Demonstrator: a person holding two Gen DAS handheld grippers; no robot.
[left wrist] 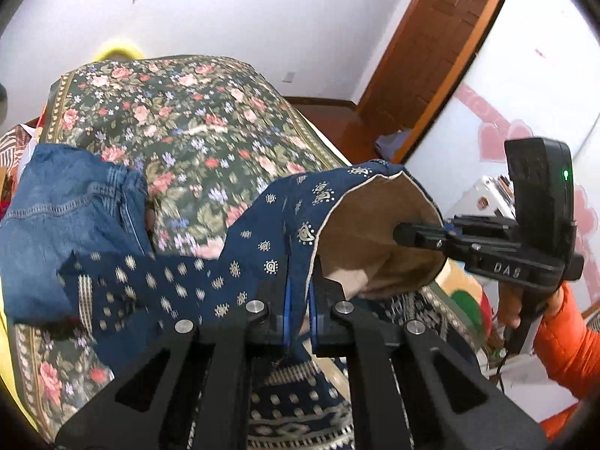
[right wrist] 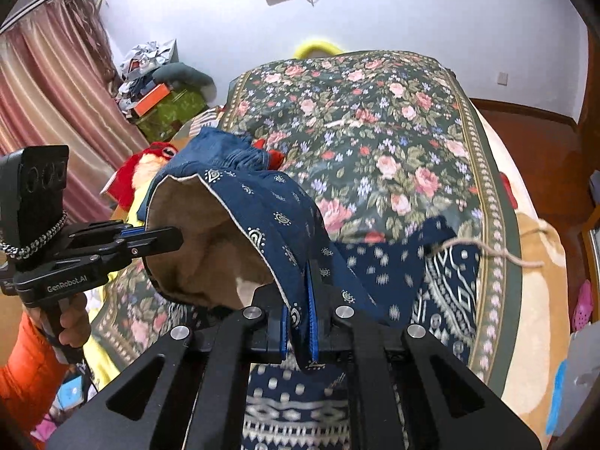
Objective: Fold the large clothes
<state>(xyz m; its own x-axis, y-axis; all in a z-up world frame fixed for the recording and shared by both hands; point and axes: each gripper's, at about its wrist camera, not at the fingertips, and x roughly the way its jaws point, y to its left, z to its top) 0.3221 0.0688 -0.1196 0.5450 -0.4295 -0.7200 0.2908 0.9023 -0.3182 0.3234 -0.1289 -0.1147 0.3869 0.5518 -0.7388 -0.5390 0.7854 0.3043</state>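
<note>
A navy garment (left wrist: 262, 232) with a small pale print and a tan lining (left wrist: 367, 225) hangs lifted over the bed, its lower part trailing on the bedspread. In the left wrist view my left gripper (left wrist: 299, 311) is shut on its edge, the cloth pinched between the blue pads. My right gripper (left wrist: 399, 231) grips the same rim further right, held by a hand in an orange sleeve (left wrist: 562, 337). In the right wrist view the right gripper (right wrist: 302, 318) is shut on the navy garment (right wrist: 277, 217). The left gripper (right wrist: 178, 239) holds the rim at left.
A floral bedspread (left wrist: 195, 112) covers the bed. Blue jeans (left wrist: 75, 202) lie bunched on it beyond the garment. A red and yellow soft toy (right wrist: 150, 165) and a clutter pile (right wrist: 161, 86) sit at the bed's far side. A wooden door (left wrist: 431, 37) stands past the bed's other side.
</note>
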